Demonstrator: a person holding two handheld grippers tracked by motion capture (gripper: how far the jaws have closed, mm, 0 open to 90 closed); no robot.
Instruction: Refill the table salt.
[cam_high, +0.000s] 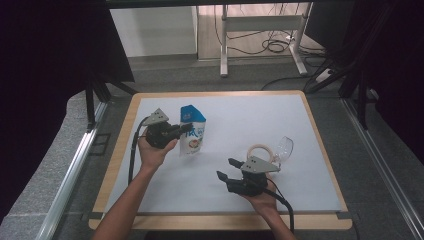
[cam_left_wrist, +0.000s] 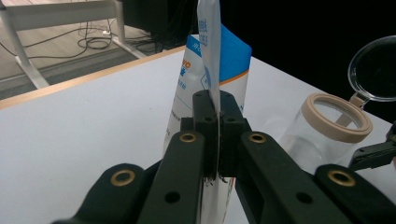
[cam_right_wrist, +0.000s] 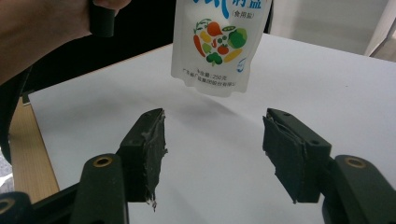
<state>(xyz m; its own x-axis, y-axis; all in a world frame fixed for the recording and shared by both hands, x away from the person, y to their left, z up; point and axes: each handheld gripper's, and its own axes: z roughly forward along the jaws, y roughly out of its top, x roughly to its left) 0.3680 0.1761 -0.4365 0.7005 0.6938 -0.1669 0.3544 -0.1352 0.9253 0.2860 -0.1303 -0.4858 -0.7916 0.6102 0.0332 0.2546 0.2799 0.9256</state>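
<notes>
A white and blue pouch (cam_high: 192, 131) printed with vegetables hangs above the white table top, clear of the surface, as the right gripper view's pouch (cam_right_wrist: 219, 44) shows. My left gripper (cam_high: 186, 131) is shut on the pouch's edge; in the left gripper view the thin pouch (cam_left_wrist: 212, 70) rises from between the closed jaws of the left gripper (cam_left_wrist: 216, 123). At the right stands a clear glass jar (cam_high: 261, 154) with a tan rim, its hinged lid (cam_high: 284, 148) open. My right gripper (cam_high: 227, 169) is open beside the jar, with nothing between the jaws of the right gripper (cam_right_wrist: 212, 149).
The white mat (cam_high: 300, 165) covers a wooden-edged table (cam_high: 118, 150). A grey floor, a metal desk frame (cam_high: 260, 30) and loose cables lie beyond the far edge. Dark curtains flank both sides.
</notes>
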